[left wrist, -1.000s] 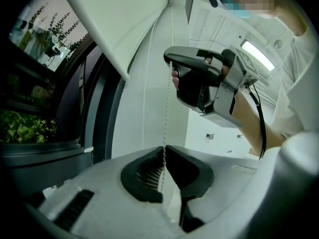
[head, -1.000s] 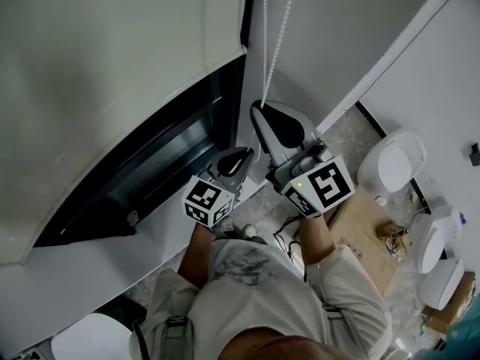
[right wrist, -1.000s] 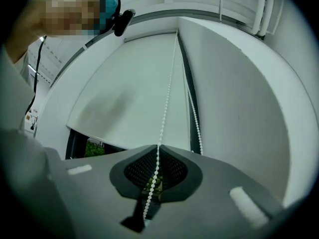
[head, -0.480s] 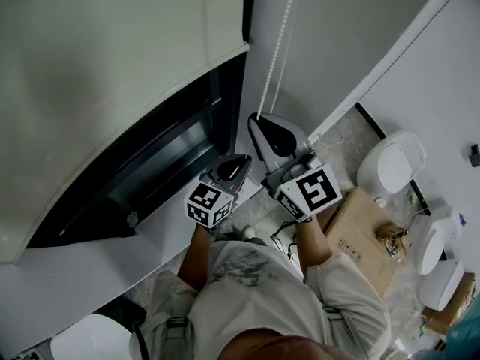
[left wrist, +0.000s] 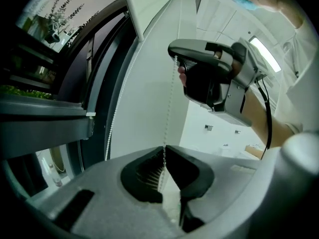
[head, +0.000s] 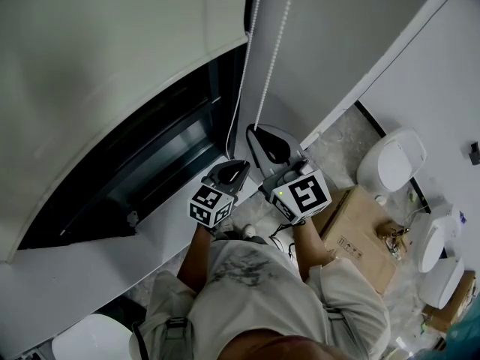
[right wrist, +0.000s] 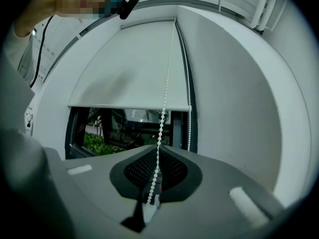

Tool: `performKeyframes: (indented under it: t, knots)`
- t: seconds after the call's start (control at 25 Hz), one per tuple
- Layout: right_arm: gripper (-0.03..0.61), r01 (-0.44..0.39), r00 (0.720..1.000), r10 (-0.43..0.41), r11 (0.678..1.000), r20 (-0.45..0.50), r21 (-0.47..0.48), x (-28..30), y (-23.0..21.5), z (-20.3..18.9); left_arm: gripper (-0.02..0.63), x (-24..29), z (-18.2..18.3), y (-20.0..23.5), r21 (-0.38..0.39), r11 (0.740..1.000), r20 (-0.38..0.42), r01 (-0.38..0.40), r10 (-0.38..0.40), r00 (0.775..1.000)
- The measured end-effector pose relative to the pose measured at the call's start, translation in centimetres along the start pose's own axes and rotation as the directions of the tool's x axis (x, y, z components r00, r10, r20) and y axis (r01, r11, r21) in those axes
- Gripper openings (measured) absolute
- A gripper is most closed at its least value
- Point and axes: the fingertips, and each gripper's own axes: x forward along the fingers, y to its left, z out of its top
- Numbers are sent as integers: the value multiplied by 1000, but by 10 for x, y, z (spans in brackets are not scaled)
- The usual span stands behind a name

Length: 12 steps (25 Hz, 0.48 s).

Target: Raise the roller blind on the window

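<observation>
The white roller blind (right wrist: 124, 68) covers the upper window; its bottom bar (right wrist: 129, 106) hangs above the dark opening with greenery behind it. A white bead chain (head: 274, 58) drops from above into my right gripper (head: 257, 131), which is shut on it (right wrist: 155, 176). From those jaws the chain (left wrist: 169, 103) runs on down into my left gripper (left wrist: 163, 153), also shut on it, just below and left of the right one (head: 238, 165). The chain's second strand (head: 244, 66) hangs free beside the window frame.
The dark window frame (head: 165, 156) and white sill (head: 112, 253) lie to the left of both grippers. White toilets (head: 394, 163) and a cardboard box (head: 360, 231) stand on the floor to the right. A white wall (head: 337, 28) rises behind the chain.
My right gripper has come down with the chain and now sits closer to the left gripper. The blind's bottom edge has risen a little. The second strand now shows.
</observation>
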Motion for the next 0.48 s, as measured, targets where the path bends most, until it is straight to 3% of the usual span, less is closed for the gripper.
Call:
performKeyframes:
  t: [0.48]
  knots:
    - [18,9,998,-8,1000,-65,19,-7,11,-42,21,1,-43,5,-26,1000,-60,-14,12,998]
